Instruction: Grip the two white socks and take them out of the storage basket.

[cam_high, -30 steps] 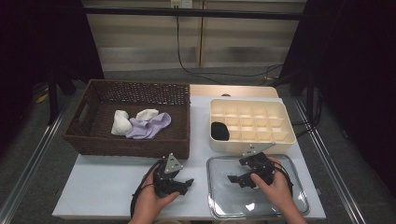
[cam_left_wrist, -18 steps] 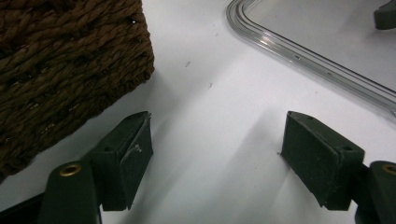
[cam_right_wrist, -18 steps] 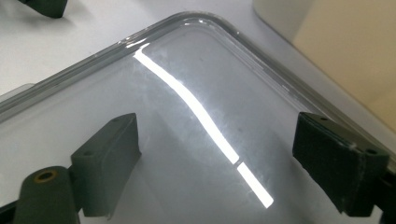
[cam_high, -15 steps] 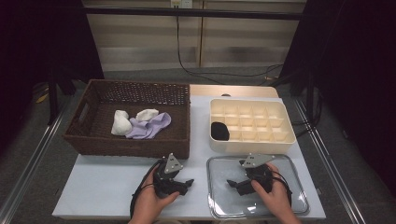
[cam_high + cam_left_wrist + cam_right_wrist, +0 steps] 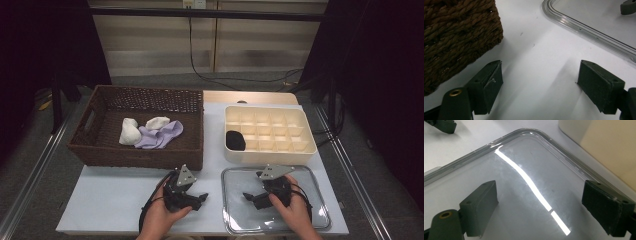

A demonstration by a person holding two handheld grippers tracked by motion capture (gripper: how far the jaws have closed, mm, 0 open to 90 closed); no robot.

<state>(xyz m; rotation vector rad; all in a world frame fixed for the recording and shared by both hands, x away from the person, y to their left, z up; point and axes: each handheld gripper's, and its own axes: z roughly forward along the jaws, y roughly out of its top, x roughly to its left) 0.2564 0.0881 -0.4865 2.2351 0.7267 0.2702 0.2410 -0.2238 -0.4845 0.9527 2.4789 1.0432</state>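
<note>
- Clear lid (image 5: 276, 200) lies flat at the desk's near right corner, just in front of the cream divided box (image 5: 270, 134); its long axis runs along the near edge.
- Right gripper (image 5: 248, 196) sits over the lid, jaws pointing toward its left edge. In the right gripper view the jaws stand wide apart with nothing between them; lid surface (image 5: 529, 192) lies directly under and ahead, its rounded corner ahead of the jaws.
- Right hand is plainly the nearer one. Judgement: a grasp needs the jaws brought to a rim, since the flat pane offers no hold.
- Left gripper (image 5: 200, 196) rests on bare desk (image 5: 110, 200) just left of the lid, jaws gaping, having just been opening, nothing between them; lid rim (image 5: 584, 30) ahead-right, wicker basket (image 5: 454, 37) to the left.
- Basket holds white and lilac socks (image 5: 152, 134); one dark sock (image 5: 235, 140) fills the box's near-left cell.
- Lid's near edge partly covered by the right hand; whether pads touch the pane cannot be told.
</note>
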